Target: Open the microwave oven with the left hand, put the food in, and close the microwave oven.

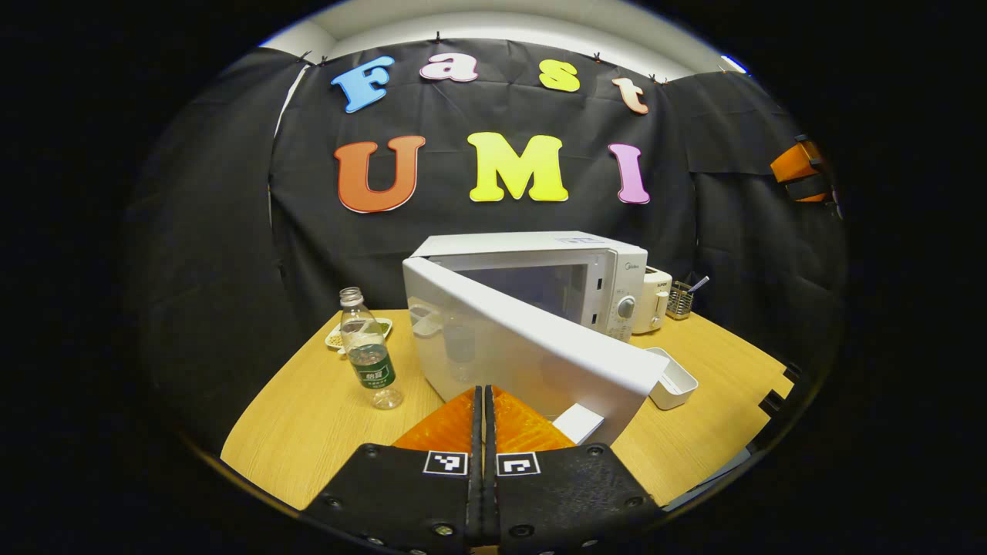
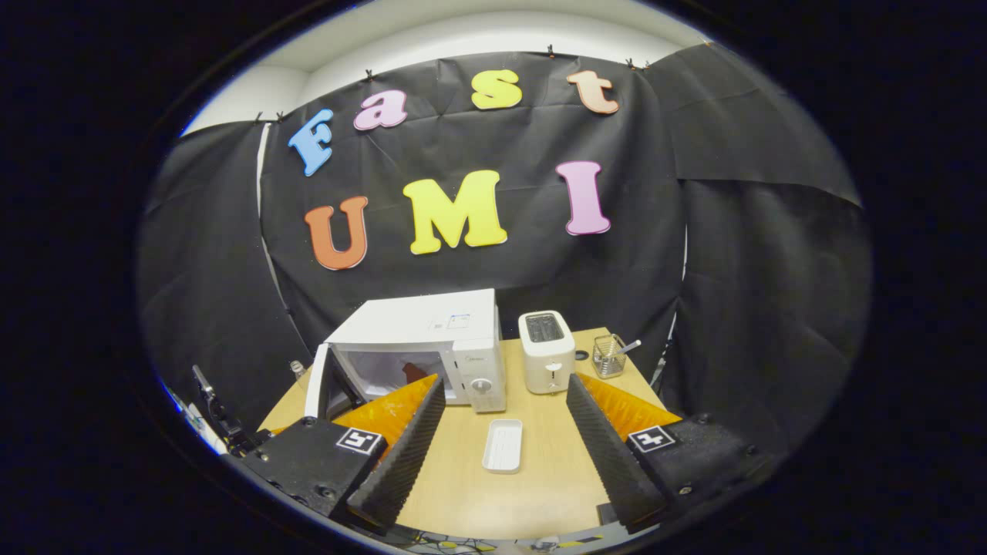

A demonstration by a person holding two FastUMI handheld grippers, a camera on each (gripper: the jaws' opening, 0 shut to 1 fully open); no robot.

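Left gripper (image 1: 483,401) low over the near table edge, fingers pressed together with nothing between them, tips just short of the open microwave door (image 1: 532,351). Right gripper (image 2: 501,420) spread wide and empty, held back from the table, looking down its length.

In the left gripper view: wooden table (image 1: 308,416) underneath; a clear water bottle (image 1: 368,351) standing upright to the left of the door; behind the bottle, a small dish (image 1: 337,336) of something pale — contents too small to tell. Door swung out toward the camera, hinged at the left, its free edge near a white rectangular tray (image 1: 672,378) lying on the table to the right. Behind the door, the white microwave (image 1: 555,270) with its cavity exposed and its knobs on the right.

In the right gripper view: the tray (image 2: 503,445) empty between the spread fingers, in front of the microwave (image 2: 432,347). Inside the cavity a dark reddish shape — cannot tell what. Just right of the microwave, a white toaster (image 2: 547,351), then a small wire holder (image 2: 608,354) with a utensil.
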